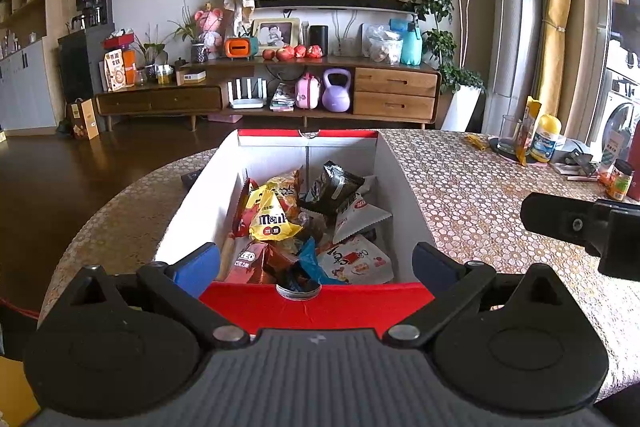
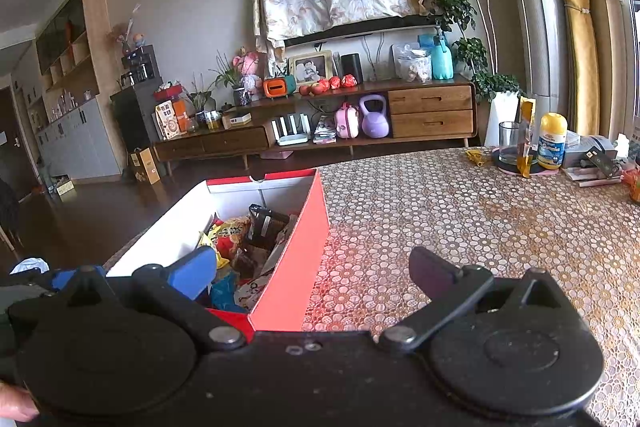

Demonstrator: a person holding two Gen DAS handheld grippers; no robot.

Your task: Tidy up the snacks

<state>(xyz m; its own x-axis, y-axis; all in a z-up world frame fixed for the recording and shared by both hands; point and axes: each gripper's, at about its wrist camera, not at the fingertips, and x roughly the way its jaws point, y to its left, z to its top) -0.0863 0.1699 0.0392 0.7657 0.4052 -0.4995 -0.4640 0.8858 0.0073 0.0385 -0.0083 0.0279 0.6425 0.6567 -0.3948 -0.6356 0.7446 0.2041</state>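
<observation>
A red box with white inner walls (image 1: 400, 195) stands on the table and holds several snack packets, among them a yellow m&m's bag (image 1: 272, 219), a black packet (image 1: 332, 187) and a white packet with red print (image 1: 356, 261). My left gripper (image 1: 316, 263) is open and empty, its fingers spread above the near end of the box. My right gripper (image 2: 316, 269) is open and empty, straddling the box's red right wall (image 2: 296, 259). The right gripper's body also shows in the left wrist view (image 1: 580, 227).
The table wears a gold floral cloth (image 2: 460, 227). At its far right stand a glass (image 2: 510, 143), a yellow-capped bottle (image 2: 553, 141), an orange packet (image 2: 525, 135) and small clutter. A TV cabinet (image 1: 280, 87) and potted plant (image 1: 452, 7) stand across the room.
</observation>
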